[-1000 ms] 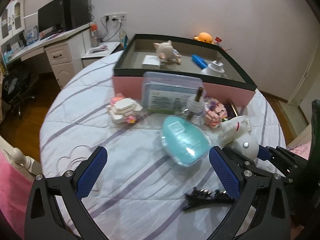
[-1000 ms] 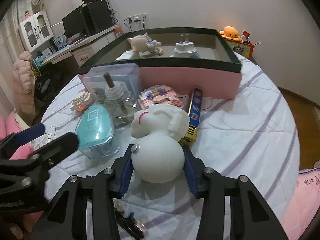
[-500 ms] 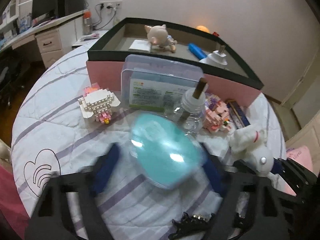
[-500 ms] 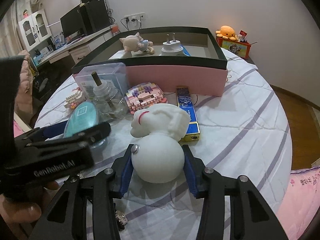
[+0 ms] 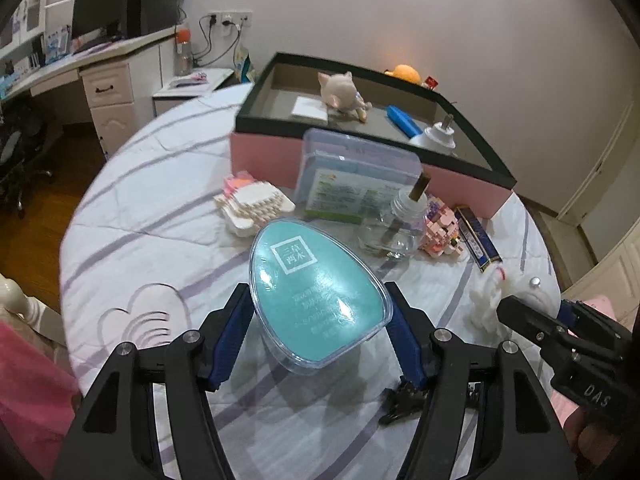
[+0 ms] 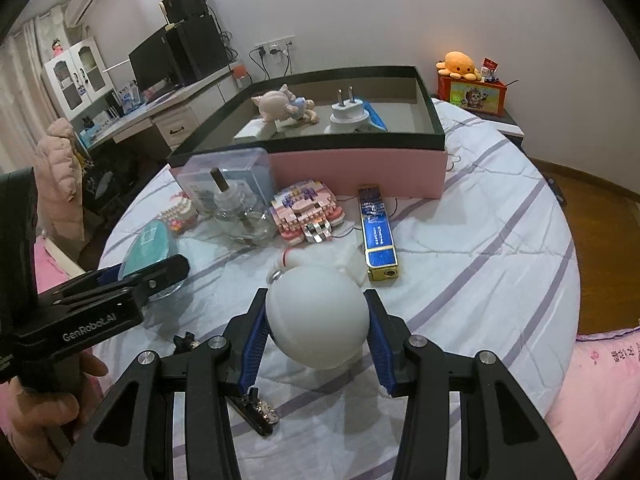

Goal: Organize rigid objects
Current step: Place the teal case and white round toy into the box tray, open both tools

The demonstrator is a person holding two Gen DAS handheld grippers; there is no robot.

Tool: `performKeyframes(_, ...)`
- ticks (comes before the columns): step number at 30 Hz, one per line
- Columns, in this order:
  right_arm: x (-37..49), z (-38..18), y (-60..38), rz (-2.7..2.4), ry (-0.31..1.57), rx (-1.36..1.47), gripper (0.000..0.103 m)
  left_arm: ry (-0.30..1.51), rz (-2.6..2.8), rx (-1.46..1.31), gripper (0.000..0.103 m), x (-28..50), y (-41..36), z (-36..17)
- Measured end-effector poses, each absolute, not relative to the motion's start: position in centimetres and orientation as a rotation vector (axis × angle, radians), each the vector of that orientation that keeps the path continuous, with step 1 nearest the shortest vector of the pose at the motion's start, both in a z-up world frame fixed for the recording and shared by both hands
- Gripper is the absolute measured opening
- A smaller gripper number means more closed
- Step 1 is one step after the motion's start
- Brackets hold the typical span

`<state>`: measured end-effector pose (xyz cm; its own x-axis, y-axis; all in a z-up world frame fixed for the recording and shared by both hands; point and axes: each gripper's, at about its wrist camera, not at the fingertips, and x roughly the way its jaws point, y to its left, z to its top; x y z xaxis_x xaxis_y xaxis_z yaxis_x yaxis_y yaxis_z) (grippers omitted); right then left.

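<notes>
My left gripper (image 5: 320, 336) is shut on a teal egg-shaped case (image 5: 318, 292) and holds it above the round table. My right gripper (image 6: 316, 328) is shut on a white rabbit figure (image 6: 316, 316), lifted and tilted head down; it also shows in the left wrist view (image 5: 496, 300). The pink box with a black rim (image 5: 400, 160) stands at the table's far side. It holds a pig figurine (image 5: 340, 90), a white plug (image 5: 438, 136), a blue item (image 5: 402, 120) and a white card (image 5: 310, 110).
On the quilted cloth before the box lie a clear plastic case (image 5: 356, 184), a glass bottle with a wick (image 5: 394, 228), a pink brick model (image 6: 306, 214), a white brick model (image 5: 252, 204), a blue and gold bar (image 6: 378, 236) and a black hair clip (image 5: 402, 400).
My left gripper moved in, closed on the teal case and lifted it. My right gripper raised the rabbit figure and tipped it forward.
</notes>
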<state>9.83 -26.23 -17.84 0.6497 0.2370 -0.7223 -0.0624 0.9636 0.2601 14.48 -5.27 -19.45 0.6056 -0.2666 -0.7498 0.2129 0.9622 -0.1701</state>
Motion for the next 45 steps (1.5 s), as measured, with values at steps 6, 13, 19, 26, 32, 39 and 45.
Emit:
performKeyframes(6, 10.0, -16.7, -25.8, 0.190, 0.827, 0.219, 0.046, 0.828, -0.281, -0.055, 0.066, 14.3, -4.4, -17.3)
performKeyframes(13, 11.8, -13.1, -25.7, 0.211, 0.753, 0.183, 0.046, 0.748, -0.304, -0.033, 0.066, 16.8, -4.7, -13.5)
performKeyframes(19, 16.9, -8.9, -27.0, 0.189, 0.660, 0.149, 0.046, 0.675, -0.327, -0.002, 0.066, 21.3, -6.5, -10.3)
performKeyframes(26, 24.3, -7.5, -28.8, 0.150, 0.658, 0.156, 0.046, 0.699, -0.370, 0.026, 0.066, 27.2, -9.4, -10.3)
performKeyframes(32, 30.1, -9.9, -30.2, 0.136, 0.746, 0.176, 0.046, 0.776, -0.395, 0.052, 0.066, 30.3, -11.7, -13.1)
performKeyframes(39, 33.5, -14.7, -30.0, 0.131, 0.876, 0.172, 0.046, 0.862, -0.394, 0.090, 0.066, 32.4, -13.4, -16.1)
performKeyframes(45, 33.6, -16.1, -30.8, 0.121, 0.915, 0.210, 0.063, 0.861, -0.347, 0.126, 0.087, 32.0, -13.9, -16.6)
